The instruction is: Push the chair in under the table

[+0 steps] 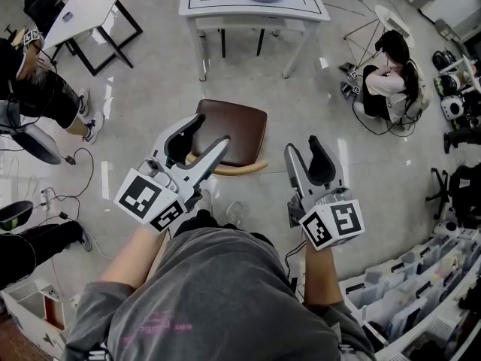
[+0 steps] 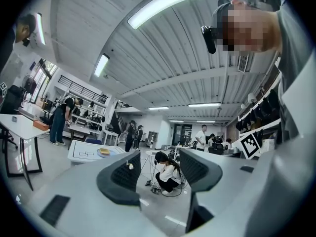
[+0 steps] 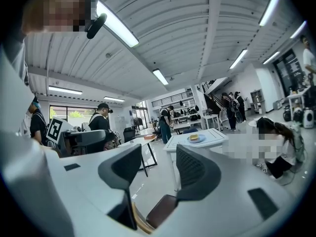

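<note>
Left gripper: fingers spread, nothing between them. Its own view shows only floor and a crouching person far off through the gap. In the head view it overlaps the chair's back rail, but I can't tell if it touches. It has no grip on it.

Chair: dead centre of the head view, just in front of the person. The table is at 12 o'clock from it, well apart, with a strip of bare floor between the seat's front edge and the table legs.

Progress: I'd say the push isn't done. No part of the seat is under the tabletop, so the whole travel toward 12 o'clock is left.

Pointing: seat front faces roughly 12 o'clock, twisted a little toward 1. The curved wooden back rail is at 6 o'clock, nearest the person. The seat is close to square, and the long line is the back rail, running about 9 to 3. The chair looks roughly in line with the gap between the table legs, maybe slightly toward 9.

Right gripper: at 3 o'clock of the chair, clear of it. Fingers are spread and hold nothing. In its own view the seat and rail sit low below the gap, not between the pads.
</note>
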